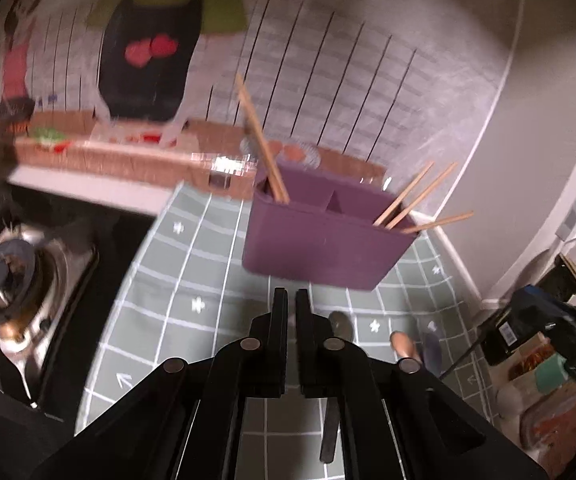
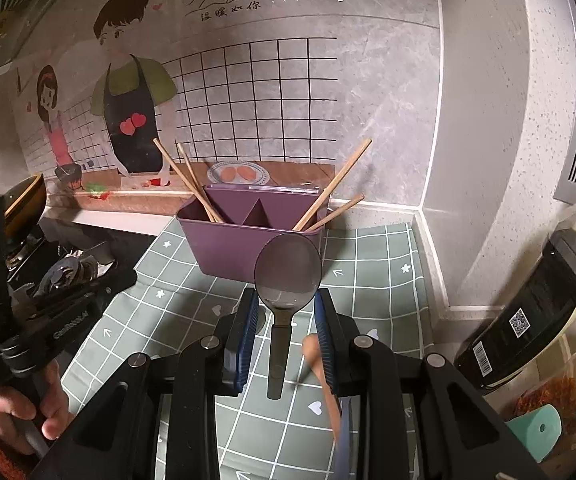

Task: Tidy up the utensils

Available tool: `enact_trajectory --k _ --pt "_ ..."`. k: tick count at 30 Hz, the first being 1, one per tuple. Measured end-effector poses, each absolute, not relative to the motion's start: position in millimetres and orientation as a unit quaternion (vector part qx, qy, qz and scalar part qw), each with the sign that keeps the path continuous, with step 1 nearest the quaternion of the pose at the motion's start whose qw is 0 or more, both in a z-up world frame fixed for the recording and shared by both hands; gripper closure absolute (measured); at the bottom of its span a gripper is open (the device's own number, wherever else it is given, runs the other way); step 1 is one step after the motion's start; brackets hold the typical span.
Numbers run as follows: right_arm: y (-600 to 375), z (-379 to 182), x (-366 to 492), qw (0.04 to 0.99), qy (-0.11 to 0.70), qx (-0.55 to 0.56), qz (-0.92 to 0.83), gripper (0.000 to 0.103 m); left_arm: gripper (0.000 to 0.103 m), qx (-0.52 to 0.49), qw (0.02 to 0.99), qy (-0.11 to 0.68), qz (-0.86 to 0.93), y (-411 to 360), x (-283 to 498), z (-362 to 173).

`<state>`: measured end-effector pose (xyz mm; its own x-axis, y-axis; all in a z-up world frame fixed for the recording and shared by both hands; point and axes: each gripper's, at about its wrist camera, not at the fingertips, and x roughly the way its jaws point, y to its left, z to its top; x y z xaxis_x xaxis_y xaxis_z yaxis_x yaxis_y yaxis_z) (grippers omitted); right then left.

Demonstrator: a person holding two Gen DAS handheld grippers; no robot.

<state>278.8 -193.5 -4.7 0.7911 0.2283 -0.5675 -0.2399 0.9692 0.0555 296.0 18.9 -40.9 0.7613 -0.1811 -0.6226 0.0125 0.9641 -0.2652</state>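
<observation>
Right wrist view: a dark grey spoon [image 2: 284, 280] lies on the green grid-patterned mat [image 2: 371, 280] covering the desk, bowl pointing toward the purple utensil holder [image 2: 224, 248] and handle running back between the fingers of the right claw [image 2: 286, 312]. That claw is spread wide, its blue-padded fingers [image 2: 248, 320] standing either side of the spoon's neck without touching it, so it has hold of nothing. Just right of the spoon handle, an orange-handled utensil [image 2: 319, 364] lies on the mat, partly hidden behind the right finger.

The holder is divided into compartments. Two wooden chopsticks [image 2: 186, 178] lean out of its left compartment, and more chopsticks [image 2: 335, 186] lean out to the right from the right end. It stands near the back wall, which carries a cartoon mural [image 2: 128, 92] of a man in an apron and a girl.

In the left wrist view, which is motion-blurred, the left claw [image 1: 291, 312] has its black fingers nearly together with only a thin gap, and nothing is between them. It points at the purple holder [image 1: 319, 248], apart from it. A gas burner [image 1: 12, 268] sits off to the left of the mat. A dark bottle [image 2: 535, 304] with a QR label leans at the right edge of the right wrist view.
</observation>
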Motion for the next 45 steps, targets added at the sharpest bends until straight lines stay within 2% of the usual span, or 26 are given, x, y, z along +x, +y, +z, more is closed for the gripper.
enact_trajectory --k 1,3,8,13,18,25,27,28,29,30,37,45 --pt "-194.9 -4.8 278.0 0.946 0.299 -0.009 0.123 0.077 0.095 -0.127 0.924 0.355 -0.059 18.0 299.0 -47.3" --pt "-197.9 -5.4 277.0 0.946 0.3 -0.006 0.121 0.077 0.077 -0.126 0.916 0.373 -0.077 12.8 302.4 -58.5" --pt "-211.6 -8.4 274.8 0.946 0.304 -0.002 0.108 0.077 0.057 -0.105 0.904 0.401 -0.103 -12.3 313.8 -88.5" --pt "-226.7 -14.3 277.0 0.946 0.309 0.008 0.095 0.077 0.057 -0.039 0.902 0.418 -0.104 -45.3 330.1 -110.4" --pt "-231.0 -21.8 281.3 0.944 0.316 0.012 0.093 0.077 0.057 -0.024 0.882 0.458 -0.11 -61.4 353.6 -132.2" --pt "-236.4 -27.8 285.7 0.943 0.32 0.011 0.088 0.077 0.058 0.044 0.887 0.45 -0.093 -81.4 361.5 -140.5" --pt "-236.2 -28.8 287.1 0.943 0.322 0.011 0.088 0.077 0.061 0.061 0.888 0.448 -0.089 -88.3 363.1 -142.3" --pt "-235.0 -29.1 287.7 0.943 0.322 0.011 0.087 0.077 0.063 0.056 0.886 0.452 -0.088 -88.6 365.8 -143.3" --pt "-234.1 -29.4 288.5 0.942 0.323 0.01 0.087 0.077 0.07 0.05 0.885 0.455 -0.086 -87.5 368.7 -143.4" --pt "-233.3 -29.9 289.2 0.942 0.323 0.009 0.088 0.077 0.071 0.046 0.885 0.456 -0.083 -86.4 370.8 -143.4" --pt "-227.9 -30.0 289.6 0.941 0.325 0.01 0.096 0.077 0.072 0.007 0.883 0.458 -0.102 -83.3 375.0 -136.1" --pt "-222.1 -26.4 285.7 0.941 0.32 0.012 0.107 0.077 0.072 -0.055 0.914 0.384 -0.116 -50.3 325.8 -81.3"
